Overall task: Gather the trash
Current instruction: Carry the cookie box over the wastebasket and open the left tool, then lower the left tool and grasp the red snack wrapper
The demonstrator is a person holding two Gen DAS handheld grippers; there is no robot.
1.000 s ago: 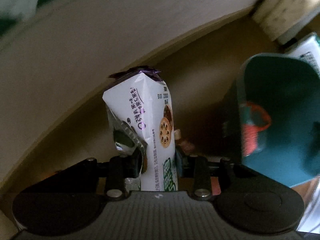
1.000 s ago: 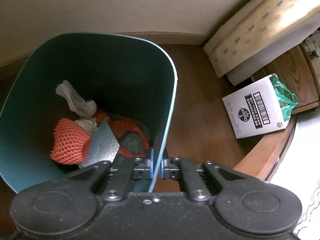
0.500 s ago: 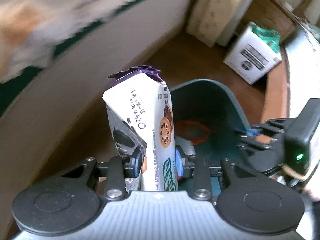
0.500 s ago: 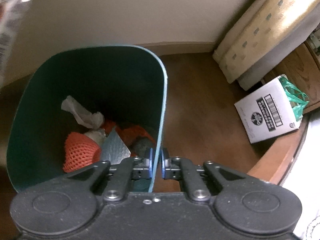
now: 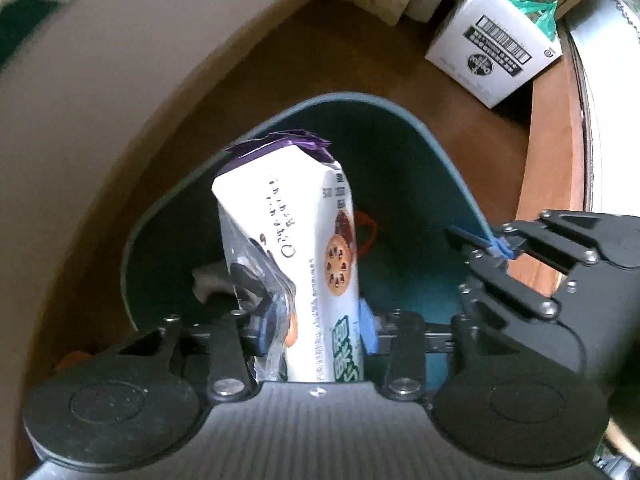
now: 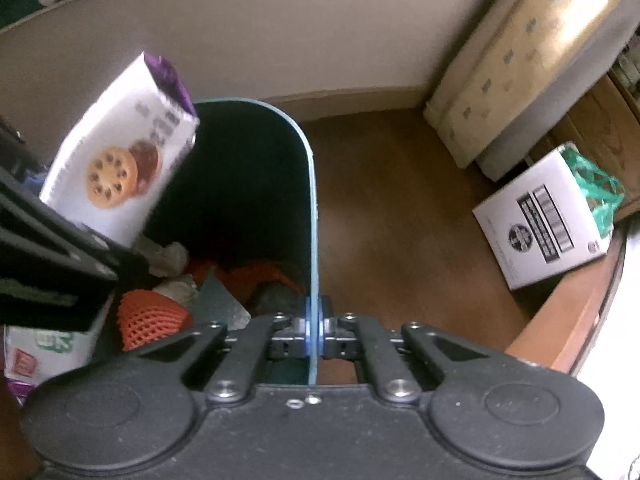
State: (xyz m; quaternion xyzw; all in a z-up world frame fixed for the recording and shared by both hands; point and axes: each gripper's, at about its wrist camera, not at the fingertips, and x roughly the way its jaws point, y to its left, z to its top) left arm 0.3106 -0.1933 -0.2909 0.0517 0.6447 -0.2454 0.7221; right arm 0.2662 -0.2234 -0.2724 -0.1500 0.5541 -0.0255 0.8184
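The teal trash bin (image 6: pixel 240 184) stands on the brown floor (image 6: pixel 392 208), and the right claw (image 6: pixel 314 330) is clamped together on the near part of its right rim, holding it steady. A second ago the left wrist view showed mostly the pale wall and only a side of the bin at the right; now the open mouth of the bin fills that view directly under the left claw (image 5: pixel 310 328). This means the carrying step is finished and the release is beginning.

The cookie wrapper (image 5: pixel 296 248) stands upright between the two fingers of the left claw, above the bin opening, its purple end pointing to the far rim. The jaws of this claw are opening: a half second ago both pads pressed the wrapper, now a narrow gap shows at its right side, and I judge it is about to fall.

Below it in the bin lie an orange foam net (image 6: pixel 154 318) and crumpled white tissue (image 6: pixel 170 256). A white carton (image 6: pixel 540 220) sits well apart on the floor at the right.
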